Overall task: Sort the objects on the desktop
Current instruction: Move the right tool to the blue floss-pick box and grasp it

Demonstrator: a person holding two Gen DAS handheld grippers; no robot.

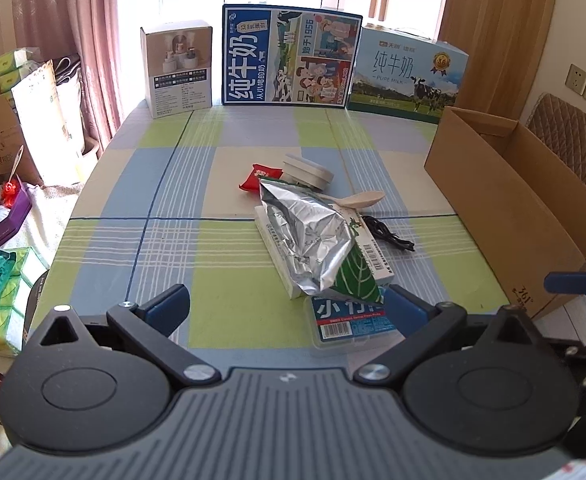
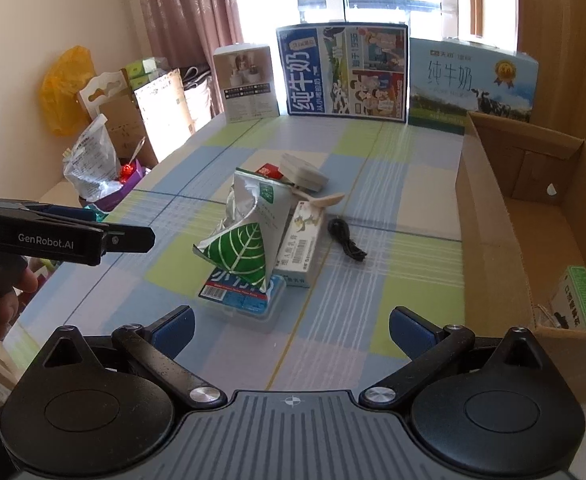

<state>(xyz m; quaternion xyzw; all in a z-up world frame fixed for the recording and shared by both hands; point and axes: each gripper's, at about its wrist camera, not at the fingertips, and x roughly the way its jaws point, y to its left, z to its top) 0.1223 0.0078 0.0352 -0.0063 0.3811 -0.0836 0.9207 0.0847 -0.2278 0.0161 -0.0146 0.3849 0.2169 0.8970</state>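
Observation:
A pile lies mid-table: a silver foil bag with a green leaf print (image 1: 317,236) (image 2: 245,236), a white medicine box (image 1: 373,252) (image 2: 299,242) under it, a blue clear-plastic pack (image 1: 349,320) (image 2: 243,296) nearest me, a red sachet (image 1: 258,176), a white round case (image 1: 307,172) (image 2: 303,172), a cream spoon (image 1: 363,199) (image 2: 325,201) and a black cable (image 1: 389,234) (image 2: 347,240). My left gripper (image 1: 289,308) is open and empty just before the blue pack. My right gripper (image 2: 293,330) is open and empty, short of the pile.
An open cardboard box (image 1: 533,200) (image 2: 505,208) stands at the table's right edge with a green-and-white carton (image 2: 579,300) inside. Three product boxes (image 1: 291,56) line the far edge. Bags and cartons (image 1: 21,128) crowd the floor on the left.

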